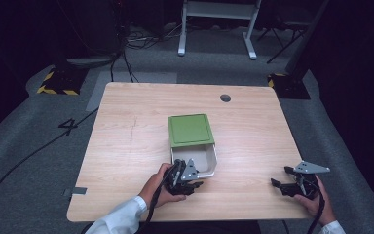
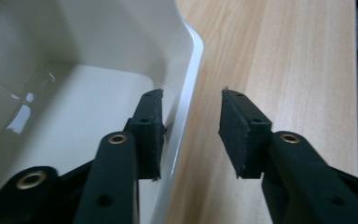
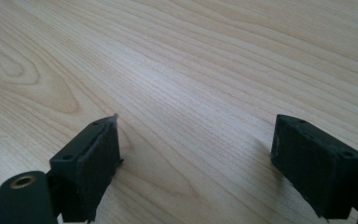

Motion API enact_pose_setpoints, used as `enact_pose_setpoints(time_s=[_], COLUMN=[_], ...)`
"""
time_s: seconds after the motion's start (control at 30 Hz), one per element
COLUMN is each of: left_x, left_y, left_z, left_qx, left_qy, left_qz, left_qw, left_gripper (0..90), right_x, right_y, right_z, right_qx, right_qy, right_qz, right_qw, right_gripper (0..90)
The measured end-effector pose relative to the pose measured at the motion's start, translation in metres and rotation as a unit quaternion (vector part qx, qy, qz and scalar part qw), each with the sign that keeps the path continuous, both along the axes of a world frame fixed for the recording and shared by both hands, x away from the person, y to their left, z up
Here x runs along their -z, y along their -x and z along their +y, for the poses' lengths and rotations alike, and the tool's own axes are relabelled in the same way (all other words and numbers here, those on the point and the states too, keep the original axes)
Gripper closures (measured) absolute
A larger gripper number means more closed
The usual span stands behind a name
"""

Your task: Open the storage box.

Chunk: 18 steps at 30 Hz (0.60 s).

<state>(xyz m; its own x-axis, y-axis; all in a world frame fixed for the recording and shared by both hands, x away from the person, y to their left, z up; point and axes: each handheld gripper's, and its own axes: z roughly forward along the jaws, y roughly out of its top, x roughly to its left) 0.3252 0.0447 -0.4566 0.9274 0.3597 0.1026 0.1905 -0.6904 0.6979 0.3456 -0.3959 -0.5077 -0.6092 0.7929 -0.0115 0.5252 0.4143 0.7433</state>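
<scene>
A white box [image 1: 205, 157] sits mid-table, and its green lid [image 1: 190, 129] is slid back so the near part stands uncovered. In the left gripper view the box's inside [image 2: 74, 102] looks bare. My left gripper [image 1: 189, 179] is at the box's near rim. Its jaws straddle the box wall [image 2: 190, 70], one pad [image 2: 150, 126] inside close to the wall, the other pad [image 2: 240, 133] outside with a gap of table showing. The left gripper [image 2: 192, 93] is open. My right gripper [image 1: 283, 177] rests open low over bare wood at the near right, with nothing between the jaws of that gripper [image 3: 196, 126].
The wooden table [image 1: 126, 146] has a round cable hole [image 1: 225, 98] at the back right. A hand and white sleeve [image 1: 126, 214] come in at the near edge. Cables and a white frame [image 1: 219, 19] lie on the grey floor beyond.
</scene>
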Motion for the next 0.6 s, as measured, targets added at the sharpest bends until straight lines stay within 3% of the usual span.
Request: enact_pose_setpoints(time_s=[0.3, 0.6], left_x=[-0.001, -0.002], left_y=[0.023, 0.03], left_z=[-0.003, -0.004], left_qx=[0.026, 0.034], left_qy=[-0.009, -0.011], left_qz=[0.008, 0.011], left_qw=[0.9996, 0.9993], left_gripper=[62.8, 61.8], right_x=[0.0, 0.0], right_y=[0.0, 0.0], right_z=[0.0, 0.0], right_qx=[0.0, 0.0], right_qy=[0.0, 0.0], right_qz=[0.0, 0.0], right_qw=[1.0, 1.0], right_gripper=[15.5, 15.5])
